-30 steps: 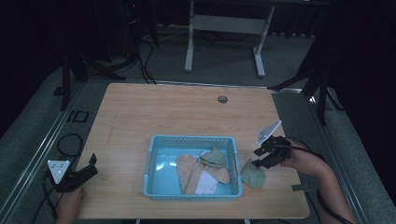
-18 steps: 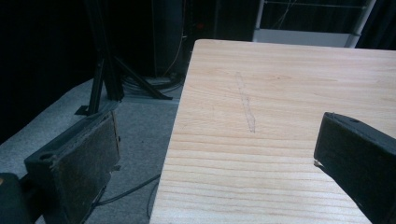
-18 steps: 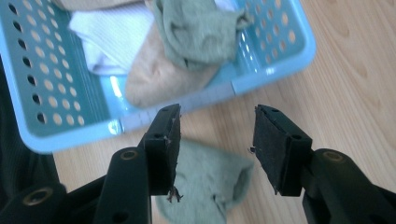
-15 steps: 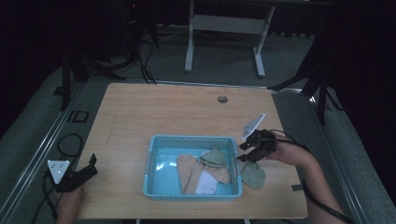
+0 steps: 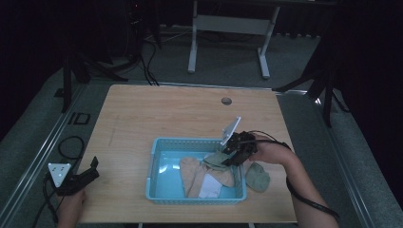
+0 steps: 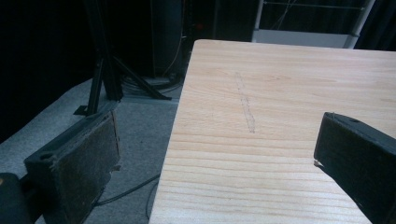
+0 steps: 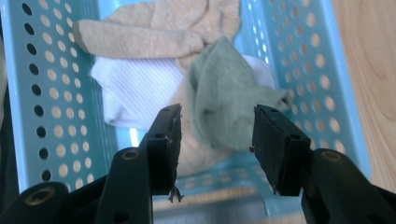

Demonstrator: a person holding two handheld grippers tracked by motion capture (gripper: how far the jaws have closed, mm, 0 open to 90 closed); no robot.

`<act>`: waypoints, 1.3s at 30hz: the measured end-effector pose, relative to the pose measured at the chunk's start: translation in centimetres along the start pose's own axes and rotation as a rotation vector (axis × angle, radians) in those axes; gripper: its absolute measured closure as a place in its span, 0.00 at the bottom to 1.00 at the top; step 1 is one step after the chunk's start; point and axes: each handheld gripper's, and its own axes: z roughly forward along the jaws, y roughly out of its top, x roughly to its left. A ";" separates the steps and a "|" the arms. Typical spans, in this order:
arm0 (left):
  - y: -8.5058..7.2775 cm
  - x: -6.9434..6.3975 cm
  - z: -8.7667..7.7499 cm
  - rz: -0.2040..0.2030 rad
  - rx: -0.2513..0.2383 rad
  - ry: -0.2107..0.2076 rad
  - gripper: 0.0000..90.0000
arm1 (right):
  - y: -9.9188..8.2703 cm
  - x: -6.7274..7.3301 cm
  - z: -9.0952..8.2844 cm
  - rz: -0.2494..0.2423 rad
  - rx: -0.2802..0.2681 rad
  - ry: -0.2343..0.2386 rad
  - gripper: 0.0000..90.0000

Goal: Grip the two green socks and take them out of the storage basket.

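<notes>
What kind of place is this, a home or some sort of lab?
Probably a lab or recording studio: a bare light wooden table on grey carpet, black stands with trailing cables around it, and a perforated blue plastic basket of socks.

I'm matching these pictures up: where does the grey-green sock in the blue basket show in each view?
High view: the grey-green sock lies at the blue basket's right side, just under the right gripper.
Left gripper view: not in it; bare table.
Right gripper view: grey-green sock at centre, beyond the open jaws.
Shared landmark: the blue basket.
</notes>
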 end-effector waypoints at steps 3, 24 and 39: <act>0.0 0.0 0.0 0.000 -0.001 -0.001 0.00 | 0.8 0.1 0.7 -0.010 0.013 0.013 0.58; 0.0 0.0 0.0 0.002 0.001 -0.002 0.00 | 1.4 0.0 6.0 -0.028 0.098 0.051 0.56; 0.0 0.0 0.0 0.001 -0.002 0.000 0.00 | 2.0 -0.3 5.0 -0.044 0.063 -0.049 0.91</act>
